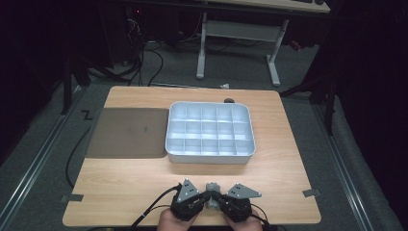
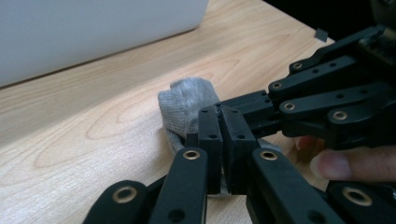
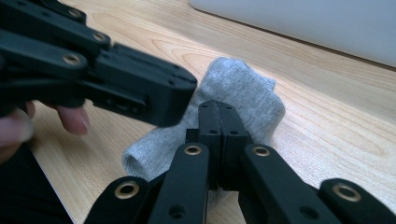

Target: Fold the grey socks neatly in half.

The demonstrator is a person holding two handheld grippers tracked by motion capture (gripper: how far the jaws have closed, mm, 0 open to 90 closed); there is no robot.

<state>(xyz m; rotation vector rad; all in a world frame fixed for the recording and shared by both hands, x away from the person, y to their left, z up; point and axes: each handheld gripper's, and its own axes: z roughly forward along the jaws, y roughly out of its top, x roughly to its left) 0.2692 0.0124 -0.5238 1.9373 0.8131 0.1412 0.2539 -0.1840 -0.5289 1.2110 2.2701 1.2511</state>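
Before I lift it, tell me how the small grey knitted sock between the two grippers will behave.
The small grey knitted sock is soft ribbed cloth, bunched on the wooden table, so it will probably sag and unfold rather than hold shape. It looks light for its size. With the left gripper and right gripper shut on it, the knit should grip, not slip.

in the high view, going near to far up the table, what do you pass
The two tongs, left tongs and right tongs, shut on a grey sock at the near edge → white divided tray → small dark object at the far edge.
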